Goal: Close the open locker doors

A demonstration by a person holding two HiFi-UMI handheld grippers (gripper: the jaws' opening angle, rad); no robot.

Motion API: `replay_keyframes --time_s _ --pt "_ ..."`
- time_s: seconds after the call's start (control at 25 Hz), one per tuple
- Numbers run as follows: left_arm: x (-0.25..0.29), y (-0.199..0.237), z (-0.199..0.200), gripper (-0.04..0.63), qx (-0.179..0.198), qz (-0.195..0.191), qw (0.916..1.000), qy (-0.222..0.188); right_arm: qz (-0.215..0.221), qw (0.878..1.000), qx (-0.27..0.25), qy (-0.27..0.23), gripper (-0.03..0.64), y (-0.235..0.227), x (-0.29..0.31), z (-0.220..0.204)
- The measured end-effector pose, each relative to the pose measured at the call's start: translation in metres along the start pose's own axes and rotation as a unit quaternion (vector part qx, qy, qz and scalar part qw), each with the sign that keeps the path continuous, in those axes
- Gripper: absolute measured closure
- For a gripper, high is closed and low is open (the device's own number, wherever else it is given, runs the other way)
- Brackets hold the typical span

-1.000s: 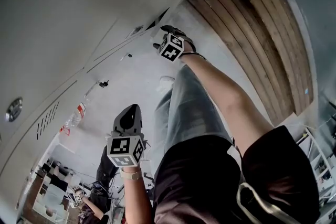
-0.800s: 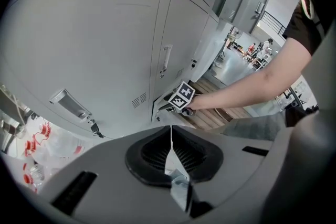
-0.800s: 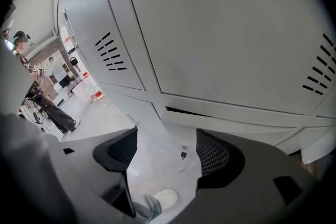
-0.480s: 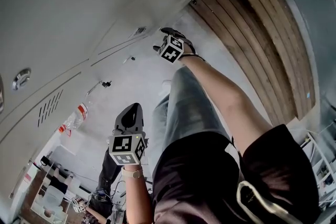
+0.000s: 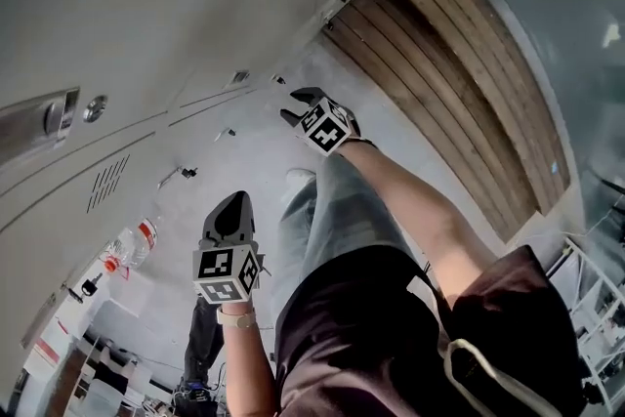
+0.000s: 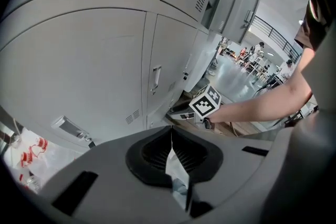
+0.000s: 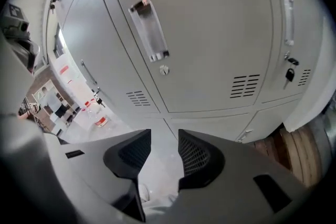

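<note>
at the grey lockers (image 5: 146, 24)

head view: looking steeply down a long bank of doors, those close by flush and shut. left tool (image 5: 232, 202) low and near, aimed at the foot of the lockers. right tool (image 5: 296, 103) farther off at the end of an outstretched arm (image 5: 410, 200), just beside the lowest doors and near the wooden planks (image 5: 459, 54) on the right. plastic bottle (image 5: 132, 244) on the floor at left.

left gripper view: left tool (image 6: 170, 132) pressed together tip to tip, nothing between. beyond it closed doors, one with an upright handle (image 6: 156, 77). higher up and to the far right, an open locker door (image 6: 236, 8) swung out from the row. right tool (image 6: 178, 113) low against the lockers, well apart from that door.

right gripper view: right tool (image 7: 164, 139) with jaws apart, just now closing partway, nothing between them and no door touched. straight ahead a shut door with a recessed handle (image 7: 149, 29) and a round lock (image 7: 165, 70) under it. vent slots (image 7: 244, 85) at lower right, and a key (image 7: 290, 73) hanging in the neighbouring door's lock.
</note>
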State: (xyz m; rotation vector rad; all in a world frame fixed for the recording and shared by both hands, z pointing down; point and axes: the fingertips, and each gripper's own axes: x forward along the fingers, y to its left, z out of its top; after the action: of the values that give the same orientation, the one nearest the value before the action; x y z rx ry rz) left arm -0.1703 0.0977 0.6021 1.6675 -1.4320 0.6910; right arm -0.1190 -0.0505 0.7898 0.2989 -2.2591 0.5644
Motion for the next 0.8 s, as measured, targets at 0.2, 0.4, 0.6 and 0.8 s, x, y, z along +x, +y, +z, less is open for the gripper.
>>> replay_keyframes --time_s 0.2,0.4,0.6,0.8 --pt "0.0 -0.007 0.027 0.577 0.009 -0.009 0.9998 -0.018 -0.017 0.999 0.037 -0.036 0.567 0.003 -0.063 0.025" --pt "-0.003 -0.024 0.067 0.577 0.036 -0.036 0.9974 -0.051 -0.016 0.997 0.049 -0.062 0.586 0.011 -0.121 0.056" --pt "-0.017 -0.043 0.12 0.577 0.074 -0.068 0.989 -0.108 -0.024 0.995 0.014 -0.093 0.589 0.016 -0.181 0.092" --pt "-0.04 -0.064 0.161 0.577 0.099 -0.109 0.9782 -0.147 -0.039 0.988 0.042 -0.144 0.589 0.025 -0.246 0.134"
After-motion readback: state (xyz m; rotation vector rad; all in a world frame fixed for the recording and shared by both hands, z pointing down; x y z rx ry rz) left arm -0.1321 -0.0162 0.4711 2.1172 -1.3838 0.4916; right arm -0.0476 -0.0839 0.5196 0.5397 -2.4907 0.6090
